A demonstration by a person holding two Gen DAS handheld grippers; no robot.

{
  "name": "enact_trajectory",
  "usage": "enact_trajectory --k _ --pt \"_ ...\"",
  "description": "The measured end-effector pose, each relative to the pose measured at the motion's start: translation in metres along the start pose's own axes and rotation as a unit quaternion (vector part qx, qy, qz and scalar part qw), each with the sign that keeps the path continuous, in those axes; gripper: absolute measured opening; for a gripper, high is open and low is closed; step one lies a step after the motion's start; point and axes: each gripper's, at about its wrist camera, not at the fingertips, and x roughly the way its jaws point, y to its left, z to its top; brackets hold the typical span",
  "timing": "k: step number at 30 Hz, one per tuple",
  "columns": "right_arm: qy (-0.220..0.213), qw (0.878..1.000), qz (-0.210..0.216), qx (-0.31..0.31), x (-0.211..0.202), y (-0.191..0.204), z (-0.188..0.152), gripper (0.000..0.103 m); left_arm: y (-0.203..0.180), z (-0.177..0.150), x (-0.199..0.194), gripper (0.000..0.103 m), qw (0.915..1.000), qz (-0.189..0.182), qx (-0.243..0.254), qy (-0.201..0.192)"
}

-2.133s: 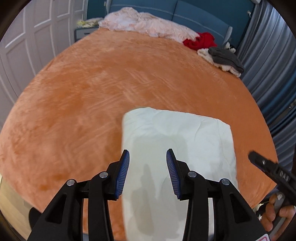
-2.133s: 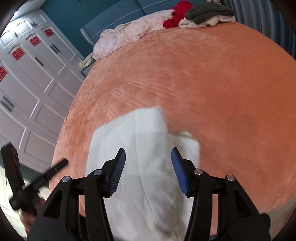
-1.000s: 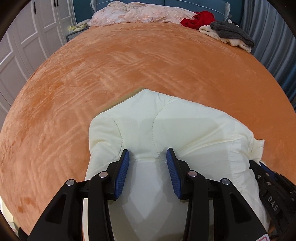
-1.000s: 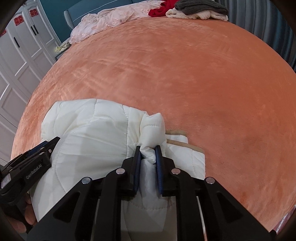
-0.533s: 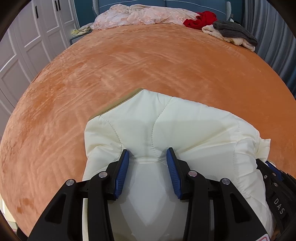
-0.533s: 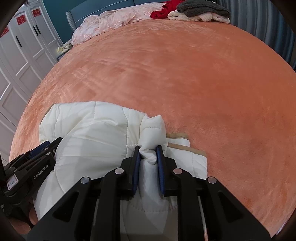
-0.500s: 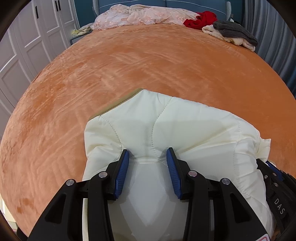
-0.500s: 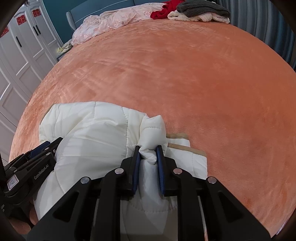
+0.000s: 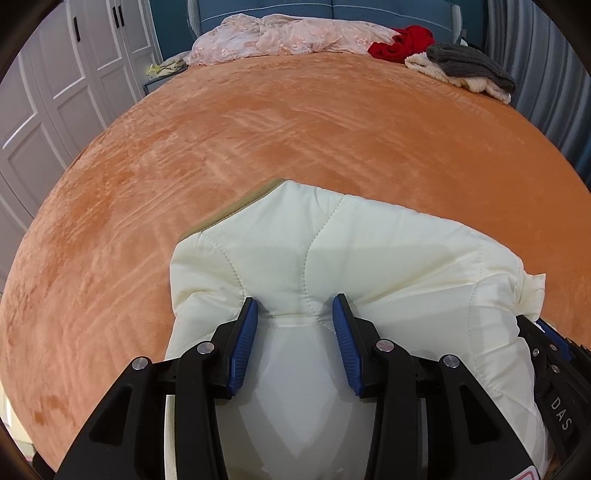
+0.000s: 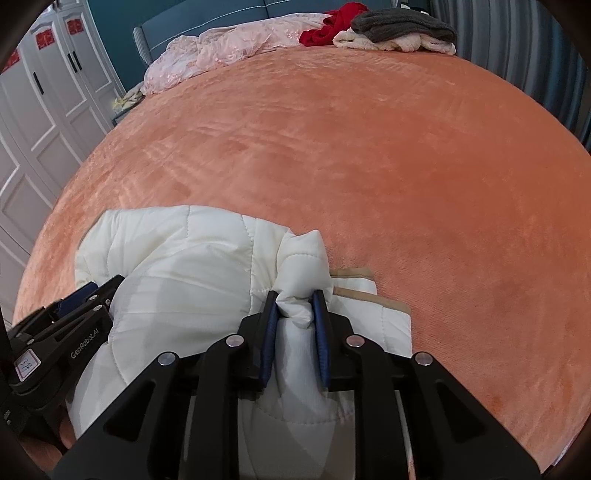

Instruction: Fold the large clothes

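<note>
While both grippers reach down onto the near edge of the orange bedspread [image 9: 295, 129], a cream quilted jacket [image 9: 351, 251] lies bunched there in a thick folded bundle, with a tan trim edge peeking out at its far left corner. On the left side, the left gripper [image 9: 295, 308] stands at a moderate width with a puffy fold of the jacket bulging between its blue pads [image 9: 242, 343], which press into the padding on both sides. To the right, the right gripper [image 10: 294, 301] pinches a narrow bunched ridge of the jacket; its jaws have just been opening a little, yet the fabric sits squeezed between them. Far across the bed lie a pink lacy garment [image 9: 288, 35], a red garment [image 9: 402, 42] and a grey-and-cream pile [image 9: 465, 66] at the far right. White wardrobe doors [image 10: 40, 103] stand to the left.
</note>
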Motion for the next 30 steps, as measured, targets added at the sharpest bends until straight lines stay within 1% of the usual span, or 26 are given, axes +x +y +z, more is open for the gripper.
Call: enact_trajectory --k 2,3,4,6,7,8,10,11,13,14,17,19,23,30 --pt "0.008 1.000 0.021 0.021 -0.010 -0.009 0.006 0.025 0.006 0.001 -0.006 0.043 0.9999 -0.010 -0.009 0.000" --pt "0.010 0.999 0.026 0.040 -0.021 -0.016 0.009 0.032 0.011 0.002 -0.013 0.046 0.9997 -0.019 -0.017 0.001" --pt "0.005 0.998 0.028 0.052 -0.031 -0.020 0.010 0.034 0.015 0.001 -0.020 0.047 0.9994 -0.026 -0.023 0.000" --pt "-0.020 0.998 0.036 0.057 -0.066 -0.029 0.005 0.034 0.027 -0.005 -0.046 0.049 0.9979 -0.052 -0.039 -0.005" --pt "-0.020 0.998 0.035 0.050 -0.076 -0.030 0.002 0.034 0.030 -0.008 -0.054 0.049 0.9973 -0.062 -0.039 -0.005" --pt "-0.015 0.999 0.035 0.039 -0.089 -0.029 -0.004 0.033 0.033 -0.014 -0.065 0.049 0.9967 -0.072 -0.037 -0.004" --pt "0.000 0.998 0.052 0.025 -0.104 -0.027 -0.020 0.031 0.036 -0.030 -0.086 0.049 0.9965 -0.079 -0.027 -0.001" --pt "0.006 0.998 0.053 0.017 -0.107 -0.024 -0.026 0.031 0.036 -0.038 -0.093 0.049 0.9966 -0.080 -0.023 0.001" --pt "0.027 0.999 0.047 -0.007 -0.107 -0.016 -0.040 0.027 0.031 -0.051 -0.100 0.050 0.9972 -0.074 -0.012 0.008" --pt "0.036 0.998 0.042 -0.016 -0.105 -0.013 -0.047 0.027 0.030 -0.057 -0.103 0.050 0.9975 -0.070 -0.010 0.008" --pt "0.051 0.998 0.037 -0.010 -0.098 -0.013 -0.062 0.026 0.029 -0.071 -0.106 0.050 0.9977 -0.064 -0.019 0.011" --pt "0.054 0.998 0.040 -0.001 -0.093 -0.015 -0.064 0.026 0.028 -0.075 -0.106 0.051 0.9979 -0.061 -0.021 0.011" --pt "0.059 0.998 0.037 0.000 -0.085 -0.014 -0.066 0.027 0.019 -0.080 -0.103 0.051 0.9992 -0.040 0.002 0.004" --pt "0.058 0.998 0.033 -0.001 -0.080 -0.013 -0.070 0.027 0.013 -0.086 -0.099 0.051 0.9997 -0.023 0.007 -0.008"
